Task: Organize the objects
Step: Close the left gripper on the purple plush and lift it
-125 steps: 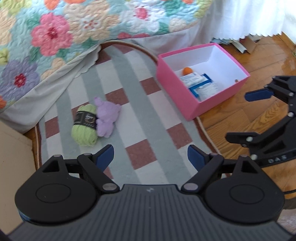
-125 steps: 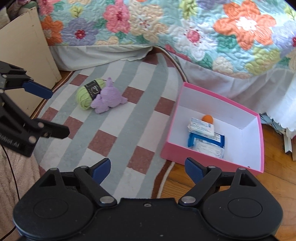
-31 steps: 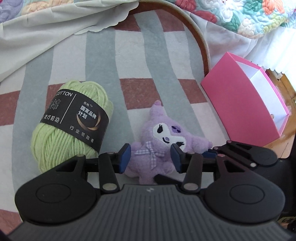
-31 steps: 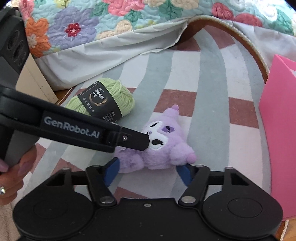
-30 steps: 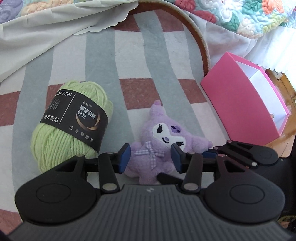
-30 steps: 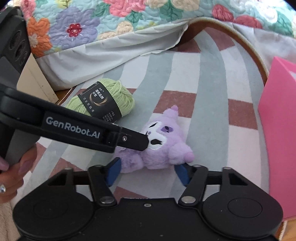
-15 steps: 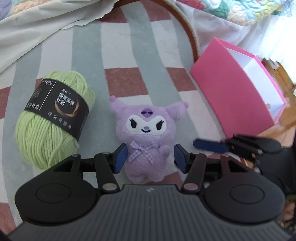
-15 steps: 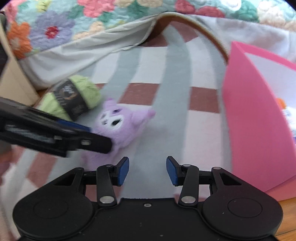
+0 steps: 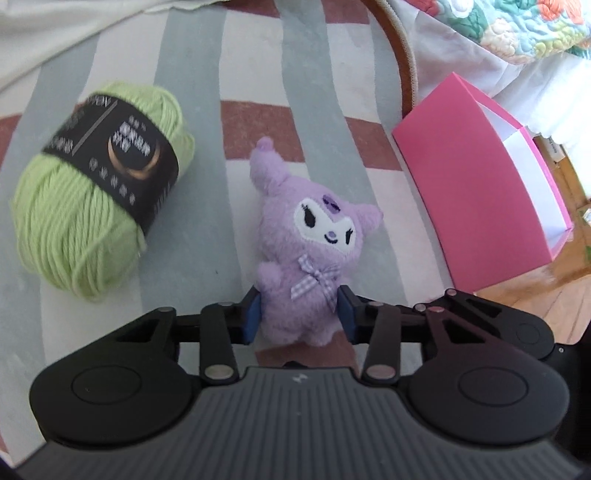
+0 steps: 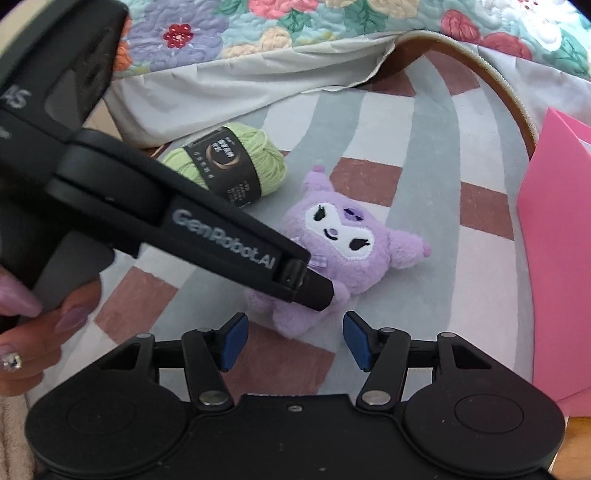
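Rug, striped and checked, beside floral quilt.

Right hand-held gripper low over striped rug, jaws just opened wider, nothing between them. Just ahead, purple plush toy, body clamped by left hand-held gripper reaching in from left. Beyond that, green yarn ball. Right of it, pink box. Floral quilt farthest ahead.
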Tool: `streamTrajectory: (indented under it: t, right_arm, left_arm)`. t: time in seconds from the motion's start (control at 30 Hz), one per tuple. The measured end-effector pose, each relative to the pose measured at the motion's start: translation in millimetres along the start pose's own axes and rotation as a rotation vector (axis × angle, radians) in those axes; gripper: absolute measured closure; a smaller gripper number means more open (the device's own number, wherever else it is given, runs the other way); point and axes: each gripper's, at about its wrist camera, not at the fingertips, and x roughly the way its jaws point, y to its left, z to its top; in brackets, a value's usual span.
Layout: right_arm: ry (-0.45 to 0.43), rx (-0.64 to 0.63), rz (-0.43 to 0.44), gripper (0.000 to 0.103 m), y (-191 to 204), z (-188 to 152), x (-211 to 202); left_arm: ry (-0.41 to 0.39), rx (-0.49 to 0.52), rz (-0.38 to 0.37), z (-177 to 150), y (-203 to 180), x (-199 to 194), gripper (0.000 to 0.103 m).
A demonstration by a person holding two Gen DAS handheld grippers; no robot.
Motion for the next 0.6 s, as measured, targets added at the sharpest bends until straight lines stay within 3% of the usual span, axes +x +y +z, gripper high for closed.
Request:
streamTrajectory:
  t: [0.17, 0.3, 0.4, 0.53, 0.6]
  right_arm:
    - [-0.013, -0.034, -0.017, 0.043, 3.4, 0.3, -14.8]
    - [-0.02, -0.008, -0.007, 0.043, -6.4, -3.6, -23.7]
    - [-0.009, 0.033, -0.015, 0.036, -15.0, -1.9, -18.9]
    - [0.015, 0.13, 0.068, 0.032, -20.4, -0.5, -8.0]
    - [0.024, 0.123, 0.085, 0.031, -11.9, -1.2, -3.3]
  left_arm:
    - [0.041, -0.082, -0.118, -11.7, -0.3, -6.8, 0.075]
    - [0.017, -0.064, -0.061, -15.1, -7.3, -11.3, 0.075]
    - [-0.017, -0.046, -0.026, -14.2, -8.5, -16.3, 0.073]
    - [-0.024, -0.056, -0.002, -13.7, -3.5, -14.5, 0.052]
    - [-0.028, -0.055, 0.019, -13.6, -1.4, -11.7, 0.052]
